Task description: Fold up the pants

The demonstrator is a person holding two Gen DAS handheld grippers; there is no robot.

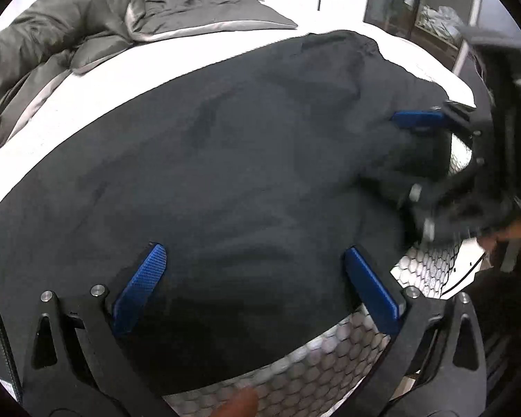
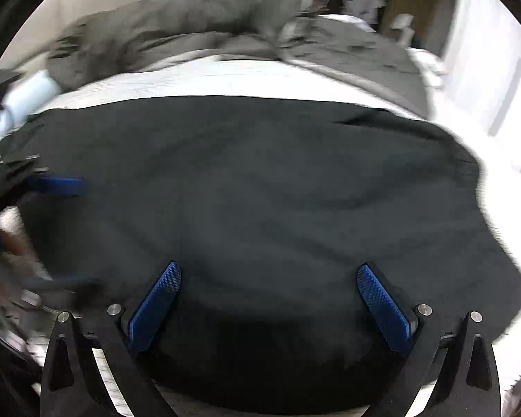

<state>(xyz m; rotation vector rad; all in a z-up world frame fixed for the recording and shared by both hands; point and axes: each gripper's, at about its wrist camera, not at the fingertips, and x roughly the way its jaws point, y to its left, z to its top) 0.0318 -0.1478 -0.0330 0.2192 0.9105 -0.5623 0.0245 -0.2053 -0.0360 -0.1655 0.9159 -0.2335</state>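
Black pants point(image 1: 225, 173) lie spread across a white bed, filling most of both views point(image 2: 260, 191). My left gripper point(image 1: 257, 253) is open, its blue pads wide apart just above the near edge of the pants. My right gripper point(image 2: 269, 271) is open too, hovering over the pants' near edge. In the left wrist view the right gripper point(image 1: 416, 120) shows at the right edge of the pants, blurred. In the right wrist view the left gripper point(image 2: 55, 184) shows at the left edge, blurred.
A grey duvet point(image 1: 52, 45) is bunched at the far side of the white bed sheet point(image 1: 97, 93). A honeycomb-patterned mattress edge point(image 1: 312, 358) runs along the near side. A shelf and window point(image 1: 434, 7) stand beyond the bed at the right.
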